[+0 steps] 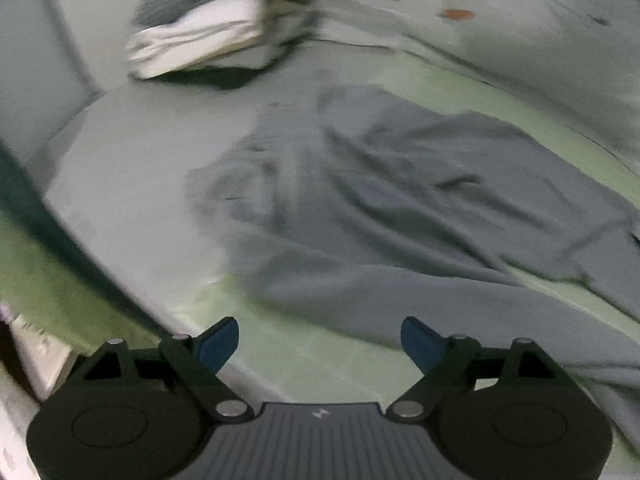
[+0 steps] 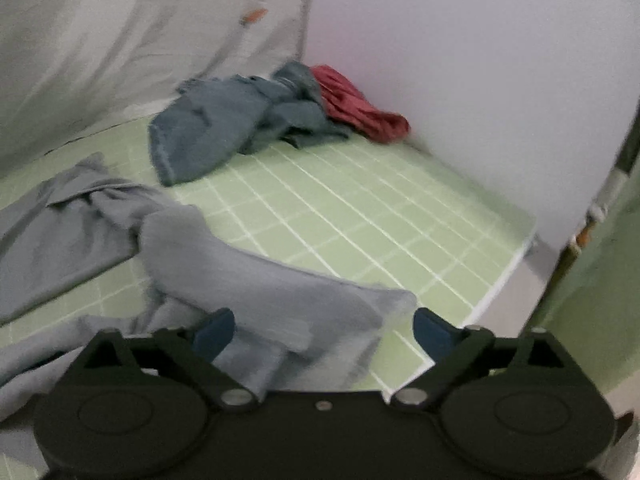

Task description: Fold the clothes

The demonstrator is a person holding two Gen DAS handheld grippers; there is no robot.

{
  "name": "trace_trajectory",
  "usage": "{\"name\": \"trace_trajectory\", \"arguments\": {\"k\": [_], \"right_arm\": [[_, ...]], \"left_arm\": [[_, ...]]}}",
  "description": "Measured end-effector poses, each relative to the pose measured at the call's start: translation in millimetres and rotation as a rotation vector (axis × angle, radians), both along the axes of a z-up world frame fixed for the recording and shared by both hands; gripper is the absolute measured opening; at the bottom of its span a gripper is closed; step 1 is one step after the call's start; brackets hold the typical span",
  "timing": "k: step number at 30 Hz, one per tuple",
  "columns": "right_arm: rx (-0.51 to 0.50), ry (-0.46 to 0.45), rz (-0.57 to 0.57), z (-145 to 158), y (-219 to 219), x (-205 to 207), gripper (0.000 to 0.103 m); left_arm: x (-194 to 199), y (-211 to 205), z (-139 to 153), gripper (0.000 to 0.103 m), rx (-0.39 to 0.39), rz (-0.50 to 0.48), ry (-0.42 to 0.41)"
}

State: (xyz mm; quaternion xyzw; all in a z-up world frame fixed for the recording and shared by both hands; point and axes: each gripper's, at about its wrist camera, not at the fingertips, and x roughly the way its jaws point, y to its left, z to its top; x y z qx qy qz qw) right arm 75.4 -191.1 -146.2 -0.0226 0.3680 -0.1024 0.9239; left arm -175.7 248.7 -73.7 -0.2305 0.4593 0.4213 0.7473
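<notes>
While the left gripper (image 1: 320, 340) is hovering with jaws apart and nothing between them, the grey garment (image 1: 400, 216) is lying spread on the green mat (image 1: 304, 356) toward one o'clock, a folded stack (image 1: 208, 36) sitting at eleven. Rightward, the right gripper (image 2: 324, 332) is gaping wide, a grey sleeve (image 2: 260, 276) lying loose between its fingers; a blue-grey heap (image 2: 224, 128) and red cloth (image 2: 356, 104) are resting around twelve.
</notes>
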Motion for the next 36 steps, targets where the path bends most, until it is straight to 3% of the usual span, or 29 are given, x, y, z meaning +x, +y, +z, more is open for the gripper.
{"name": "trace_trajectory", "arguments": {"k": [8, 15, 22, 23, 25, 26, 27, 30, 36], "right_arm": [[-0.009, 0.002, 0.044, 9, 47, -16, 0.1], [-0.023, 0.014, 0.084, 26, 109, -53, 0.102], [-0.049, 0.079, 0.139, 25, 175, -94, 0.102], [-0.06, 0.083, 0.143, 25, 183, -99, 0.102], [-0.081, 0.091, 0.15, 24, 199, -108, 0.102], [-0.088, 0.092, 0.153, 24, 207, -112, 0.102], [-0.092, 0.093, 0.155, 24, 213, -114, 0.102], [-0.098, 0.092, 0.163, 26, 231, -117, 0.102], [-0.098, 0.092, 0.212, 28, 259, -117, 0.102]], "left_arm": [[-17, 63, -13, 0.081, -0.045, 0.089, -0.079], [-11, 144, -39, 0.082, -0.06, 0.111, -0.076], [-10, 205, -72, 0.08, -0.184, 0.07, -0.12], [-10, 210, -77, 0.078, -0.2, 0.061, -0.125], [-8, 217, -82, 0.053, -0.229, 0.037, -0.144], [-8, 220, -83, 0.031, -0.241, 0.025, -0.153], [-8, 223, -84, 0.019, -0.246, 0.021, -0.153], [-16, 234, -79, 0.008, -0.23, 0.037, -0.188], [-55, 276, -51, 0.008, -0.144, 0.168, -0.271]]}}
